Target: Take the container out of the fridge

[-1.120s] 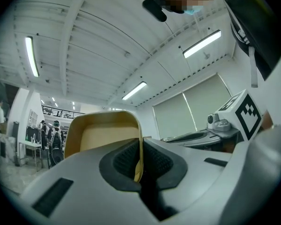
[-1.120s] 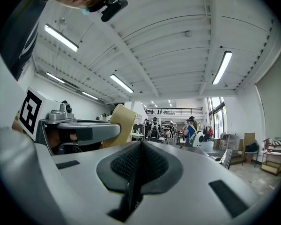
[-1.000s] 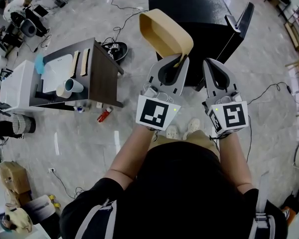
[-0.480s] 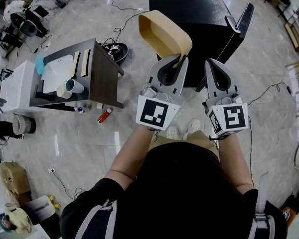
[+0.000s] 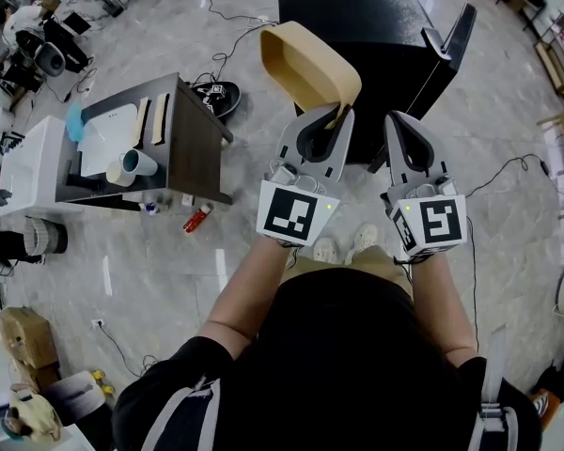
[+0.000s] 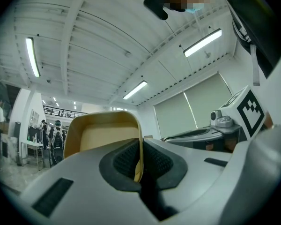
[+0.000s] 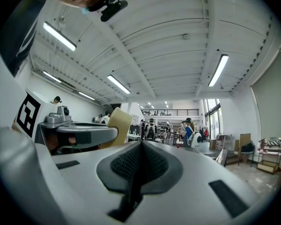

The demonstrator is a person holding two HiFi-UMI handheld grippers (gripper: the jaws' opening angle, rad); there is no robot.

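Observation:
My left gripper (image 5: 338,113) is shut on the rim of a tan container (image 5: 308,62), holding it up in the air above the floor. In the left gripper view the container (image 6: 103,135) is an empty open tub, its wall pinched between the pads at my left gripper (image 6: 139,165). My right gripper (image 5: 397,120) hangs beside it, shut with nothing between its jaws; in the right gripper view my right gripper (image 7: 139,146) points up and the container (image 7: 119,121) shows to its left. The black fridge (image 5: 376,17) stands ahead with its door (image 5: 456,40) swung open.
A dark low table (image 5: 150,144) stands to the left, carrying a white tray (image 5: 108,134), a blue item (image 5: 74,120) and a tipped cup (image 5: 132,164). A red-and-white bottle (image 5: 196,217) lies on the floor beside it. Cables (image 5: 512,167) run across the floor at right.

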